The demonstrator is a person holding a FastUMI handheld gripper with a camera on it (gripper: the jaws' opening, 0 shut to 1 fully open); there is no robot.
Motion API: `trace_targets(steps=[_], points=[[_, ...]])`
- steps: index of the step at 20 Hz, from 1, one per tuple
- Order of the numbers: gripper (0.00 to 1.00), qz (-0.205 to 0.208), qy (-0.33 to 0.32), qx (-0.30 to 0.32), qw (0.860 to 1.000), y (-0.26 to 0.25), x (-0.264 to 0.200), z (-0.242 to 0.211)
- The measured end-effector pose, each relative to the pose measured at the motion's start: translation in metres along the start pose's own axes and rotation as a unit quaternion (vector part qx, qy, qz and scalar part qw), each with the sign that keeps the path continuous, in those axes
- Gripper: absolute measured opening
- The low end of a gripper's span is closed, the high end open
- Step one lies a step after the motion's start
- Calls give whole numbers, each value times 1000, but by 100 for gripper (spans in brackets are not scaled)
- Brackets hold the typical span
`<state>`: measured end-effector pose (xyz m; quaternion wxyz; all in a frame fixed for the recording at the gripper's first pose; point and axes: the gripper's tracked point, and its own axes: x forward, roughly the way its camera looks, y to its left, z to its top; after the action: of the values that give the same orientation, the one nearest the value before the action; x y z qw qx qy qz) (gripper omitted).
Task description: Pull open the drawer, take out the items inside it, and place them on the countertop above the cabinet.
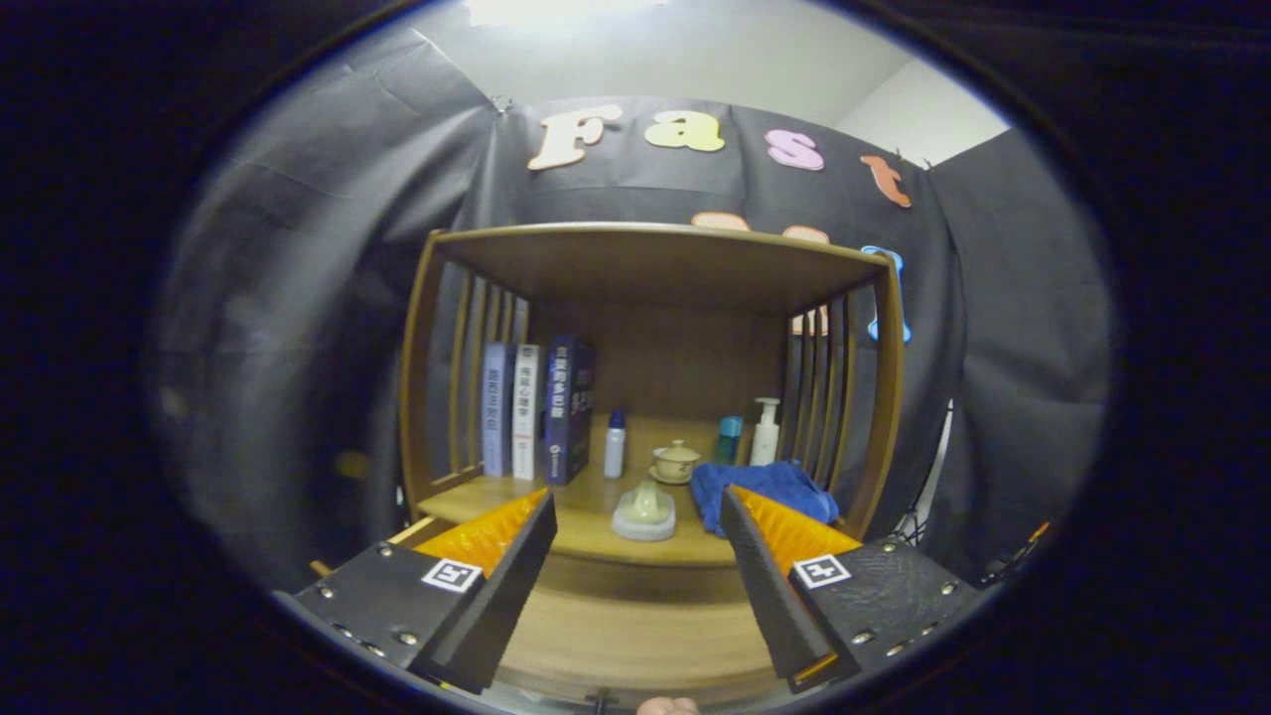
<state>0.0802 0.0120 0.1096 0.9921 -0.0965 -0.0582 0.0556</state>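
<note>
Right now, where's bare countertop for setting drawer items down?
Best patch: the front left of the countertop, from the books forward to the ceramic piece. A narrower bare strip runs between the white bottle and the lidded cup. The right is crowded: blue cloth, pump bottle. Gripper open, empty.

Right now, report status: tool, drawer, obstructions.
Tool open, holding nothing. Drawer front just below the fingers, looks closed, untouched. Countertop above carries a blue cloth and a pale dish.

Brown wooden cabinet (417,397); blue cloth (760,489); dark blue book (568,407); pale green lidded dish (644,511); white pump bottle (765,432).
</note>
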Motion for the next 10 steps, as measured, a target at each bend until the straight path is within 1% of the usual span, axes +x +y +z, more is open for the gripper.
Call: trace_targets(steps=[2,5,7,10], points=[[98,5,-2,3,1000,6,-31,-3],[98,8,13,22,1000,17,-67,-22],[98,18,36,33,999,26,-89,-48],[99,12,67,52,996,23,-106,-89]])
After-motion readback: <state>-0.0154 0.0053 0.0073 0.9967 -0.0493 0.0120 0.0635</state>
